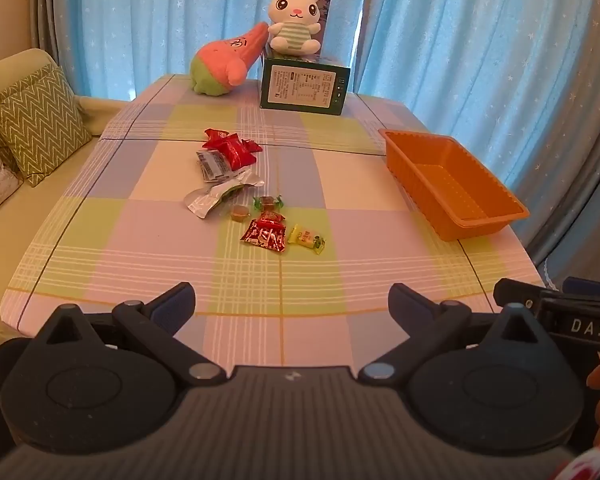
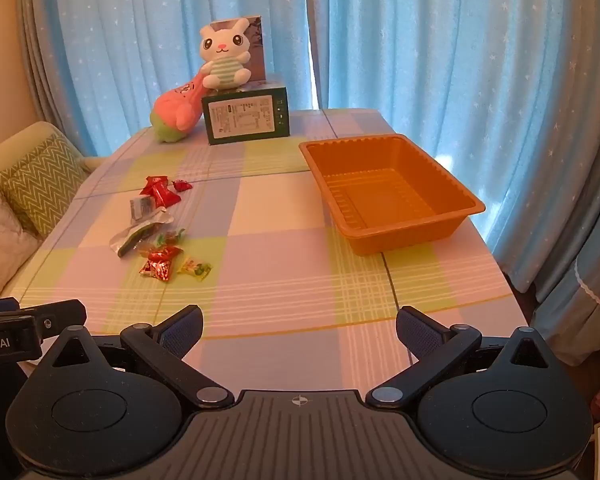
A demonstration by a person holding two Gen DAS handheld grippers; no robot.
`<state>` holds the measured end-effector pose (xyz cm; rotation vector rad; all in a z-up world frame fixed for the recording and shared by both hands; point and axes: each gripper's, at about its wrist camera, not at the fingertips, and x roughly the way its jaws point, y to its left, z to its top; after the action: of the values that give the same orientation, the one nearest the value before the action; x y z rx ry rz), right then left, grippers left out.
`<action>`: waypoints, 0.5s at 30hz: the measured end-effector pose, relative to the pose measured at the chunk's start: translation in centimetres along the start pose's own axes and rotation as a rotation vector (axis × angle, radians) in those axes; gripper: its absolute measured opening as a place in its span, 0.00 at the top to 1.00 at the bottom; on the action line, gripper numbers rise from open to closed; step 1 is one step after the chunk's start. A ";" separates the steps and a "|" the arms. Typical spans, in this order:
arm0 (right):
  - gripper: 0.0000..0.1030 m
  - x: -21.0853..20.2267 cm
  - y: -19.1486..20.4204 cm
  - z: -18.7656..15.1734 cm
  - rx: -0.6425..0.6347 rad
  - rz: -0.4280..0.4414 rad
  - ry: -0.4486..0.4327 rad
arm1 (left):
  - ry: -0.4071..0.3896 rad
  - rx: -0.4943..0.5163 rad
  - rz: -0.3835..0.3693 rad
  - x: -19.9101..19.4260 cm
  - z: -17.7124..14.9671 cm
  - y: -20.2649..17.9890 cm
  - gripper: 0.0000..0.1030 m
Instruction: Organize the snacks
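Observation:
Several wrapped snacks lie loose on the checked tablecloth: red packets point(image 1: 230, 149) point(image 2: 160, 192), a silver-green pouch point(image 1: 216, 196) point(image 2: 140, 234), a red foil pack point(image 1: 265, 236) point(image 2: 156, 268), a yellow candy point(image 1: 307, 238) point(image 2: 195, 268). An empty orange tray point(image 1: 452, 184) point(image 2: 388, 192) stands to their right. My left gripper point(image 1: 291, 300) is open and empty at the table's near edge, well short of the snacks. My right gripper point(image 2: 299, 322) is open and empty, also at the near edge, with the tray ahead and the snacks ahead to the left.
A dark green box point(image 1: 304, 86) point(image 2: 246, 118) stands at the table's far end with a white plush rabbit point(image 1: 294, 20) point(image 2: 224, 56) on it and a pink plush point(image 1: 224, 62) point(image 2: 178, 110) beside it. Blue curtains hang behind. A sofa with cushions point(image 1: 36, 120) is left.

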<state>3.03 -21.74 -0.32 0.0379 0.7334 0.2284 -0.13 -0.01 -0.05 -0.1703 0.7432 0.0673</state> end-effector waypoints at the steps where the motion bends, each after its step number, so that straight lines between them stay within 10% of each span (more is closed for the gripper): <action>1: 0.01 0.0 0.0 0.0 -0.001 0.001 0.000 | -0.001 -0.002 0.000 0.0 -0.1 0.0 0.01; 15: 0.00 0.1 -0.3 0.0 -0.001 -0.004 0.000 | 0.010 0.000 -0.006 -0.1 0.2 -0.1 0.04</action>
<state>3.16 -21.96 -0.45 0.0356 0.7332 0.2244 -0.04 -0.06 0.16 -0.1730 0.7530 0.0602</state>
